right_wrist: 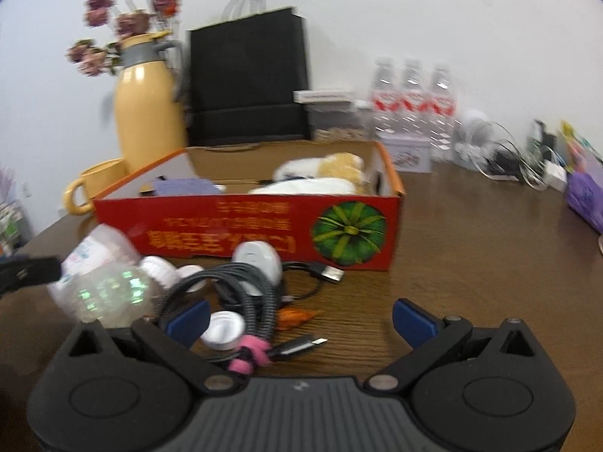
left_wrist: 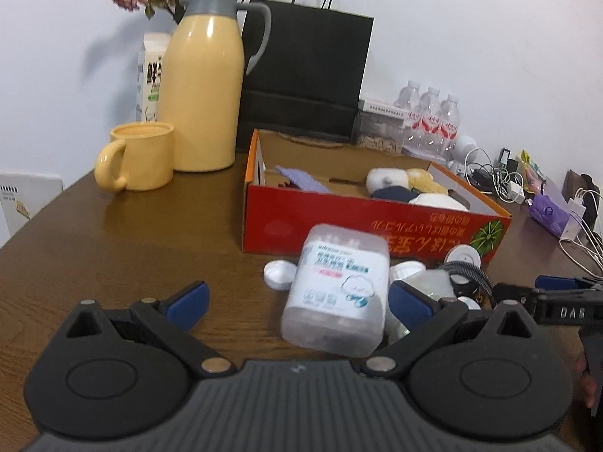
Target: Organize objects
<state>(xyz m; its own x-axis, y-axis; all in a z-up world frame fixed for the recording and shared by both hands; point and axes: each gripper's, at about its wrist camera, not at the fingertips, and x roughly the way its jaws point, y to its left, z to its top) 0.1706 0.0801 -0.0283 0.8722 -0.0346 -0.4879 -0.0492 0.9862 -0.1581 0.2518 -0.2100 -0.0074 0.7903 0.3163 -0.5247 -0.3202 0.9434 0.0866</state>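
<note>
A clear plastic tub of cotton swabs (left_wrist: 339, 293) lies between the fingers of my open left gripper (left_wrist: 299, 303), close against the right pad (left_wrist: 409, 307) and well clear of the left one. The same tub (right_wrist: 101, 271) shows blurred in the right wrist view. Behind it stands the red cardboard box (left_wrist: 377, 226) (right_wrist: 245, 226), holding a purple cloth (left_wrist: 301, 180) and soft white and yellow items (left_wrist: 410, 182). My right gripper (right_wrist: 301, 320) is open over a bundle of braided cable (right_wrist: 233, 290) with a pink tie (right_wrist: 248, 358); nothing is gripped. A white round cap (right_wrist: 224, 329) sits by its left finger.
A yellow flask (left_wrist: 203, 86), yellow mug (left_wrist: 139, 162), milk carton (left_wrist: 150, 75) and black paper bag (left_wrist: 305, 75) stand at the back. Water bottles (left_wrist: 429, 120), chargers and wires (left_wrist: 501, 180) and a purple pack (left_wrist: 548, 214) crowd the right. White lids (left_wrist: 279, 275) lie before the box.
</note>
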